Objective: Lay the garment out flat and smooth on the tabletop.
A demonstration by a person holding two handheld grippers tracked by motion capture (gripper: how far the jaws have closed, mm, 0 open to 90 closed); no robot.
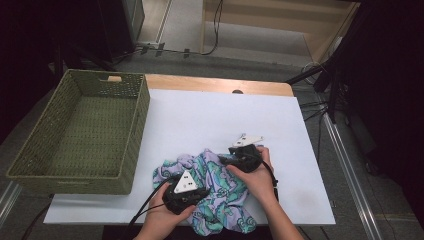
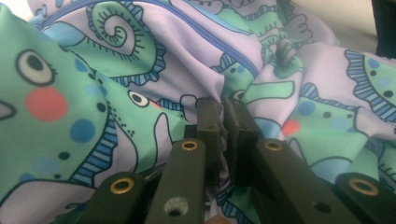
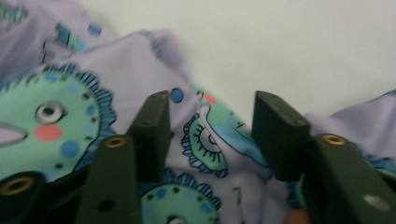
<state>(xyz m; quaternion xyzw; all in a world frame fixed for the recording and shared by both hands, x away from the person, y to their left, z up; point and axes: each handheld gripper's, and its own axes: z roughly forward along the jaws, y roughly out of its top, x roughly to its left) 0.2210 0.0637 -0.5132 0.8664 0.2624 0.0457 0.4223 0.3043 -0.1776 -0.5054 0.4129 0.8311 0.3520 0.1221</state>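
Patterned garment (image 1: 210, 190): crumpled under both grippers on the white table (image 1: 210, 120). Left gripper (image 2: 222, 116): clamped on a fold, apparently anchoring the cloth. Right gripper (image 3: 210, 126): jaws parted over the garment's edge, gripping nothing, probably seeking a new hold. Woven basket (image 1: 30, 150): well left of the left gripper.

We are clamping our left gripper (image 1: 186, 191) tight, and holding our right gripper (image 1: 239, 154) with jaws parted.
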